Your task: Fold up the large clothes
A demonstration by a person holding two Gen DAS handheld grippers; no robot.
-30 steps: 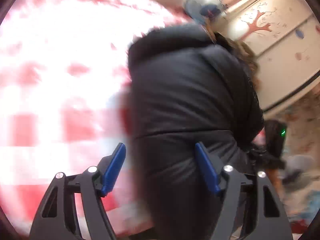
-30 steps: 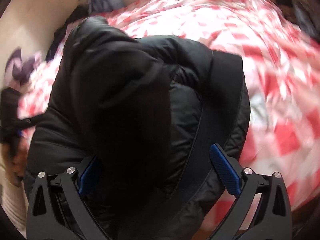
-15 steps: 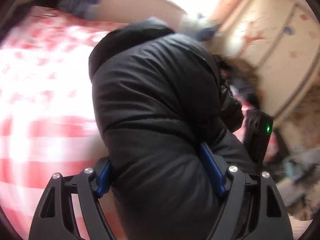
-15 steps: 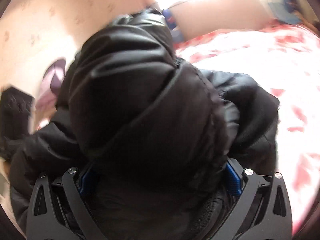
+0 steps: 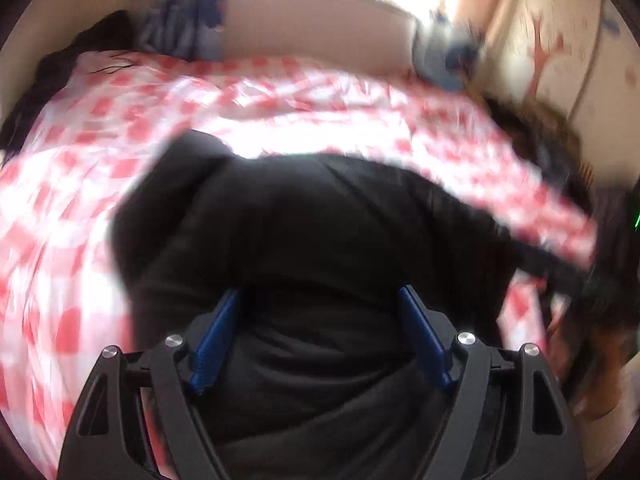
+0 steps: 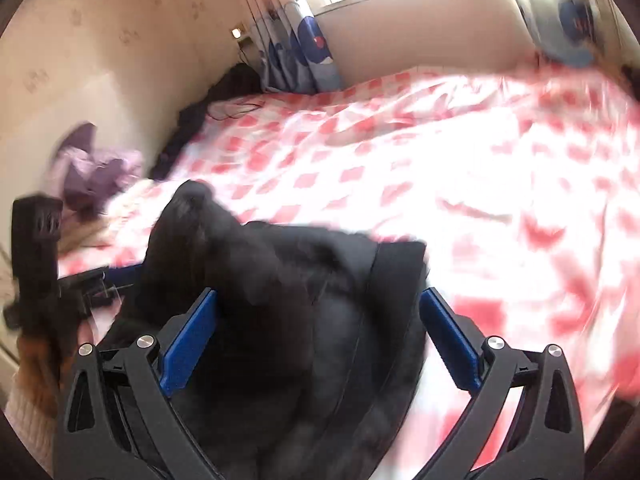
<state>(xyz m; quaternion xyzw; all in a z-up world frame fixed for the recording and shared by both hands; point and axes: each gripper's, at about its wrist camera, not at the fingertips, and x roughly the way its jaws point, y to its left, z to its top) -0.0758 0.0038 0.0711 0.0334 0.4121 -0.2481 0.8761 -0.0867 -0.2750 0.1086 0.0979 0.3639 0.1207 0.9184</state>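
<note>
In the left wrist view, the black puffer jacket point(image 5: 320, 240) is clamped between the blue pads of the left hand-held gripper point(image 5: 320, 344), above the red-checked bed point(image 5: 80, 200). In the right wrist view, the right hand-held gripper point(image 6: 320, 340) is clenched on the jacket's bulk point(image 6: 280, 300) over the bed point(image 6: 480, 200).

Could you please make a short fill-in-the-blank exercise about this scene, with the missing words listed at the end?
1. The padded jacket between the blue pads is ____ in colour.
2. The bed cover has a pattern of white and ____ squares.
3. The left gripper and the right gripper each have the ____ between their fingers.
4. The curtain by the window carries dark ____ round shapes.

Missing words: black; red; jacket; blue
</note>
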